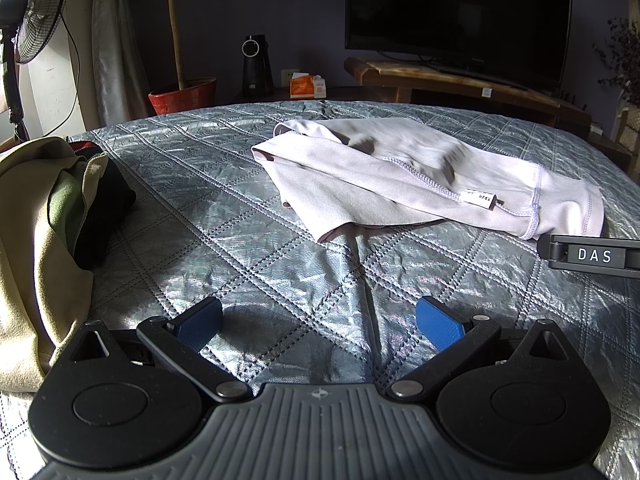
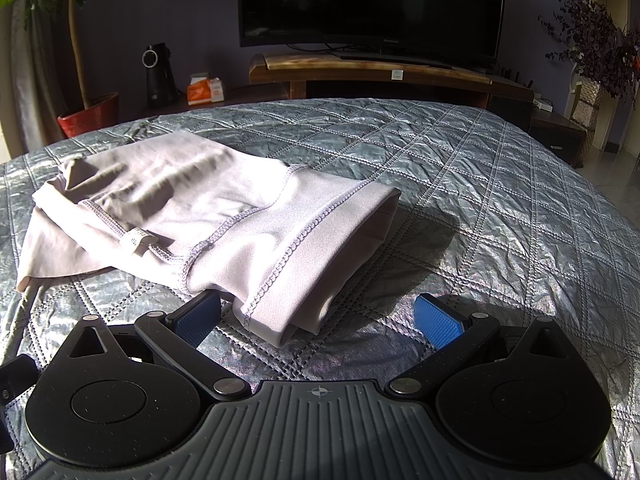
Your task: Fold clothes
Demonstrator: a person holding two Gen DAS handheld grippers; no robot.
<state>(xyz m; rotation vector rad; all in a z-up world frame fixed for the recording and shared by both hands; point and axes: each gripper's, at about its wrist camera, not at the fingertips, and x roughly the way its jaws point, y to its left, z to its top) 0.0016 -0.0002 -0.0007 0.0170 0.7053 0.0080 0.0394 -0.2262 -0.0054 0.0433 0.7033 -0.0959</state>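
Note:
A pale lilac garment (image 1: 404, 176) lies folded over itself on the quilted grey bedspread (image 1: 256, 248), inside out with seams and a small white label (image 1: 478, 199) showing. My left gripper (image 1: 320, 322) is open, low over bare bedspread, well short of the garment's near edge. In the right wrist view the same garment (image 2: 224, 216) reaches down to my right gripper (image 2: 320, 320), which is open; its waistband end lies between the blue pads (image 2: 198, 318), touching or nearly touching the left one. The side of the right gripper (image 1: 592, 254) shows at the left wrist view's right edge.
A heap of other clothes (image 1: 44, 240), beige, green and black, lies at the bed's left side. Beyond the bed stand a wooden TV stand (image 1: 460, 80) with a television, a potted plant (image 1: 182, 94), a fan (image 1: 36, 12) and a tissue box (image 1: 306, 86).

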